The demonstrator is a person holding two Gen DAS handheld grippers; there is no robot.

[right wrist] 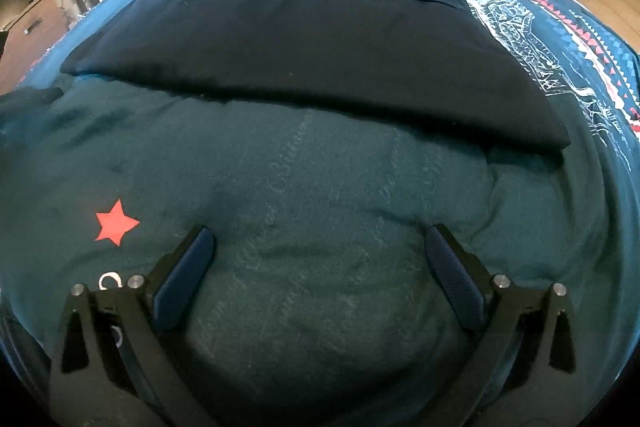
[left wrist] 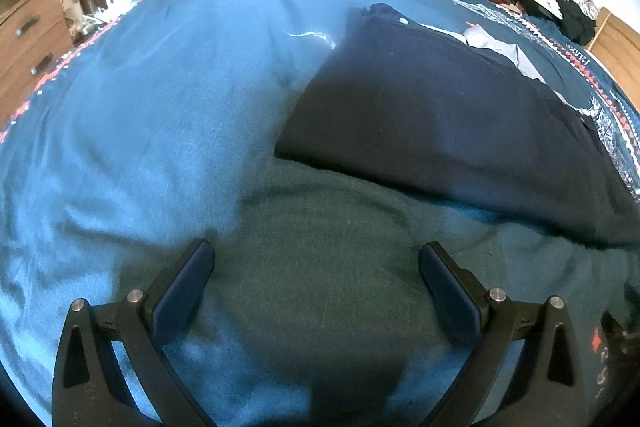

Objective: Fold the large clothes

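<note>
While the dark teal garment with its red star lies spread on the blue bedsheet directly under both tools, a folded navy garment sits just beyond it toward twelve o'clock. The left gripper and right gripper both hover with jaws spread wide, holding nothing. Folding looks barely begun; next, each likely needs to pinch an edge of the teal cloth.
</note>
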